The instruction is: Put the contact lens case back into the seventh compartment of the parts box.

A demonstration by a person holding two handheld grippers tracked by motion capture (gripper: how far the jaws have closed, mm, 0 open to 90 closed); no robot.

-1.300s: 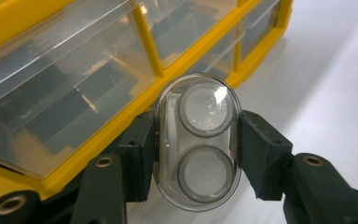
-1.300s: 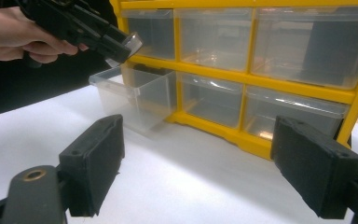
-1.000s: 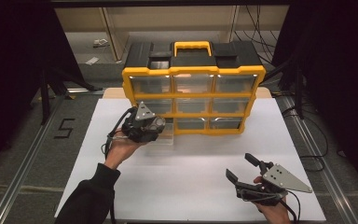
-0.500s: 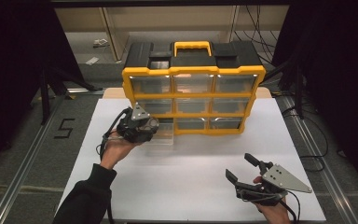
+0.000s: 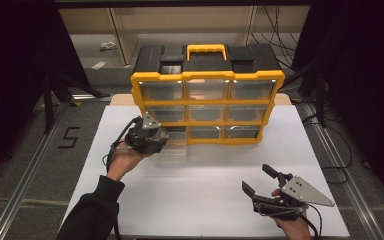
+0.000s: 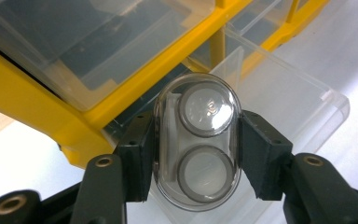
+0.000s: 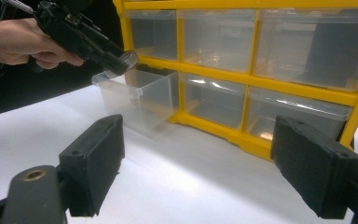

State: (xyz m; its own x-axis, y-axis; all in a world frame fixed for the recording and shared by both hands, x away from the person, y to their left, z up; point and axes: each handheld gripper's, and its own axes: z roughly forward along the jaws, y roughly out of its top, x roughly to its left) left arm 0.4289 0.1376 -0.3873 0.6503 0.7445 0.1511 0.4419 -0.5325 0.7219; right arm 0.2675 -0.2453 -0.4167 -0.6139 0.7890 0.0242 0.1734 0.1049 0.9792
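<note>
A yellow and black drawer organizer stands at the back of the white table. Its bottom-left clear drawer is pulled out onto the table. My left gripper hovers just over that drawer, shut on a small clear oval case that has two round discs inside. The open drawer lies right behind the case, and the right gripper view shows the case above the drawer's near corner. My right gripper rests low at the front right, open and holding nothing, far from the organizer.
The other clear drawers sit closed in the yellow frame. The white table top spreads between the two hands. Metal rails run along both sides of the table, with dark floor beyond.
My left gripper has drifted slightly left and down with the clear case, staying by the pulled-out drawer. The right gripper has not moved.
</note>
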